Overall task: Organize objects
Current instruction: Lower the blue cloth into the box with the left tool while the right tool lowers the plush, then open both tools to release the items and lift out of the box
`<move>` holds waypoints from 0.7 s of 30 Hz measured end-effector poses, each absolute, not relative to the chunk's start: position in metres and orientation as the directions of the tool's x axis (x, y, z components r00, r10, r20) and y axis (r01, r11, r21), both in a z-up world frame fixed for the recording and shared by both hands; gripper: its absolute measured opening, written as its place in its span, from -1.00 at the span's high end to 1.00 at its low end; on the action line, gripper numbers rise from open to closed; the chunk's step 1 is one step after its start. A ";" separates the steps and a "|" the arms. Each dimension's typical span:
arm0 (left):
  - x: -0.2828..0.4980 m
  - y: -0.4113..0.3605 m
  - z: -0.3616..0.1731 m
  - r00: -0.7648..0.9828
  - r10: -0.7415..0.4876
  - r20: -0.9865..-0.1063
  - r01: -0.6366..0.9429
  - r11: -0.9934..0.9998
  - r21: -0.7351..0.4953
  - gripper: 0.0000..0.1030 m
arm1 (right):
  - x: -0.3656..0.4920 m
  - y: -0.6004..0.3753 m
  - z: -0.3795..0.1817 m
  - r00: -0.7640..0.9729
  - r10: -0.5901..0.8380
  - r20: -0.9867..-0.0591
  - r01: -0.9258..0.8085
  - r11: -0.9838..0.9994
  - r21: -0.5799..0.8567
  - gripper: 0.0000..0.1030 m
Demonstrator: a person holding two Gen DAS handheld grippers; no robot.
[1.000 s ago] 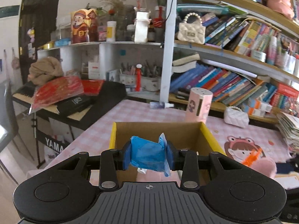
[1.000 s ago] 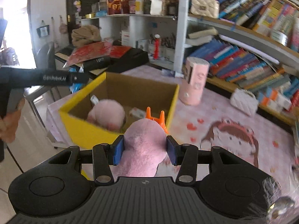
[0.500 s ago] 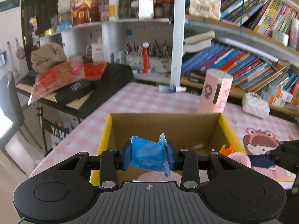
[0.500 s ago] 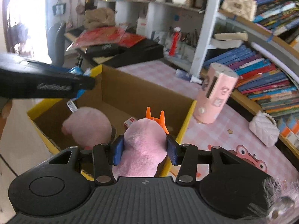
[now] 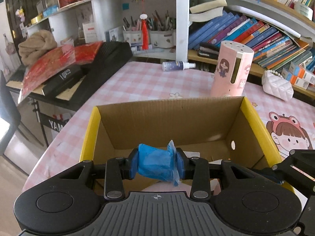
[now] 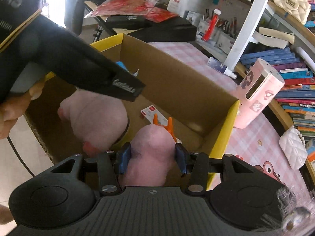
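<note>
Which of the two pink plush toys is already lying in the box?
The left pink plush, lying loose on the cardboard box floor. The other plush, with orange prongs, is clamped in the right gripper above the box.

The left gripper's [image 5: 157,162] body hides the near floor of the cardboard box [image 5: 169,125], where only a pink sliver shows. From the right wrist, that gripper's black body covers most of the blue wrapped packet [image 6: 122,66] and the box's left wall. The pink plush toy [image 6: 151,153] is cut off below by the right gripper [image 6: 151,156]. The small card's [image 6: 152,114] print is illegible.
</note>
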State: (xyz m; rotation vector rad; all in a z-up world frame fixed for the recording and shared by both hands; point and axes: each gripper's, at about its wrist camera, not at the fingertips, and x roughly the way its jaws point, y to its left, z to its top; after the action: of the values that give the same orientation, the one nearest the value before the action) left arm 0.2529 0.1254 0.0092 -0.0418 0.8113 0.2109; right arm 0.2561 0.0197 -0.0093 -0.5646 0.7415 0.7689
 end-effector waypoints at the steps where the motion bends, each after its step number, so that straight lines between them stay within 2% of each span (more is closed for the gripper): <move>1: 0.251 0.123 0.012 0.679 0.173 -0.714 -0.202 0.978 0.045 0.20 | 0.256 0.018 -0.008 0.497 0.414 -0.762 -0.778 0.602 -0.180 0.10; 2: 0.249 0.121 0.014 0.694 0.170 -0.700 -0.196 0.980 0.043 0.12 | 0.255 0.015 -0.006 0.503 0.421 -0.755 -0.774 0.609 -0.176 0.02; 3: 0.247 0.119 0.017 0.708 0.171 -0.686 -0.195 0.980 0.043 -0.06 | 0.253 0.011 -0.002 0.511 0.428 -0.745 -0.769 0.616 -0.173 -0.06; 4: 0.245 0.117 0.020 0.722 0.180 -0.668 -0.201 0.978 0.046 -0.22 | 0.251 0.006 0.002 0.522 0.435 -0.734 -0.761 0.626 -0.170 -0.08; 5: 0.241 0.114 0.023 0.741 0.185 -0.645 -0.205 0.978 0.045 -0.29 | 0.247 -0.001 0.006 0.533 0.441 -0.722 -0.752 0.639 -0.164 -0.09; 11: 0.199 0.094 0.046 0.824 0.136 -0.550 -0.135 0.990 0.044 -0.35 | 0.205 -0.052 0.038 0.640 0.461 -0.614 -0.649 0.752 -0.112 -0.15; 13: 0.183 0.086 0.054 0.856 0.132 -0.499 -0.137 0.990 0.027 -0.65 | 0.185 -0.068 0.046 0.681 0.445 -0.582 -0.595 0.799 -0.084 -0.15; 16: 0.173 0.071 0.064 0.870 0.102 -0.483 -0.161 0.984 -0.082 -0.66 | 0.149 -0.093 0.052 0.754 0.392 -0.528 -0.497 0.865 -0.068 -0.23; 18: 0.156 0.060 0.062 0.877 0.055 -0.478 -0.141 0.979 -0.146 -0.66 | 0.125 -0.112 0.051 0.815 0.294 -0.499 -0.389 0.916 -0.095 -0.34; 21: 0.125 0.035 0.053 0.871 0.026 -0.491 -0.095 0.989 -0.116 -0.68 | 0.098 -0.147 0.044 0.849 0.130 -0.512 -0.209 0.973 -0.101 -0.34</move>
State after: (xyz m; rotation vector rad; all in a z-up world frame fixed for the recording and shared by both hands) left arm 0.1251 0.0351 0.0530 -0.1385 0.5104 0.0634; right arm 0.0978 -0.1468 0.0439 -0.1553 0.5273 0.1794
